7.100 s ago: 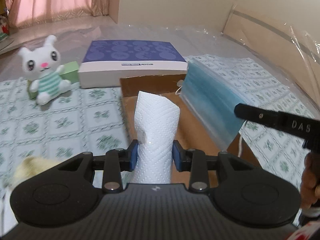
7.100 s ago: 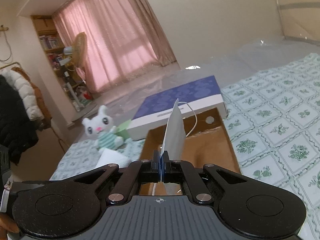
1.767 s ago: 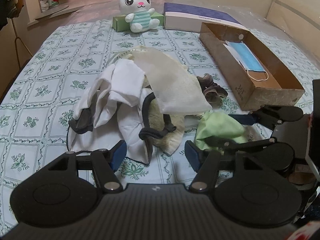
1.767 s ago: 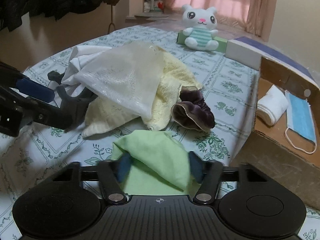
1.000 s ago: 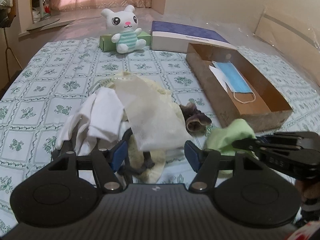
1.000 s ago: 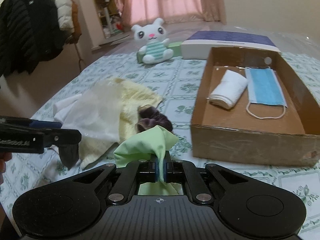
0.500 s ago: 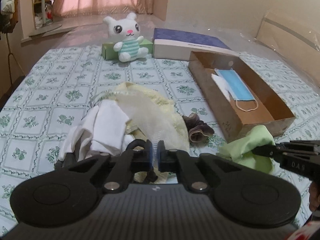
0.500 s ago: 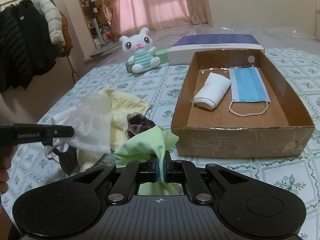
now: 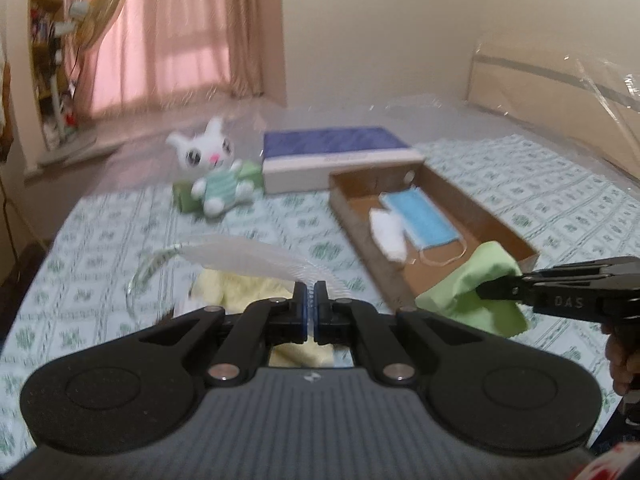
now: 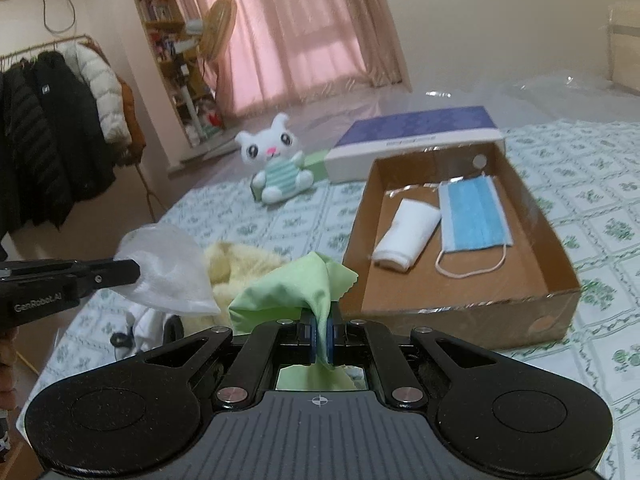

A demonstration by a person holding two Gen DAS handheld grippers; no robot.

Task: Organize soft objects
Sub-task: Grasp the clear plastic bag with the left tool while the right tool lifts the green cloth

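Pinching a thin white mesh cloth (image 9: pixel 256 258) between closed jaws, the left tongs (image 9: pixel 310 312) held it lifted above the bed (image 9: pixel 100 248), over a pale yellow towel (image 9: pixel 240 286) lying on the green-patterned cover. The right tongs (image 10: pixel 319 334) were clamped shut on a light green cloth (image 10: pixel 294 284), which draped out over the fingers and hung just in front of the near wall of the cardboard box (image 10: pixel 460 314). Inside that box lay a rolled white towel (image 10: pixel 408 234) and, just beside it, a blue face mask (image 10: pixel 472 216) with its ear loop trailing toward the near end. Beyond the box sat a purple-topped flat box (image 10: pixel 416 134), and near it a white plush rabbit (image 10: pixel 278 160) leaned against a small green box (image 10: pixel 316 162). In the right wrist view, more white fabric (image 10: pixel 146 326) showed beneath the lifted mesh cloth.
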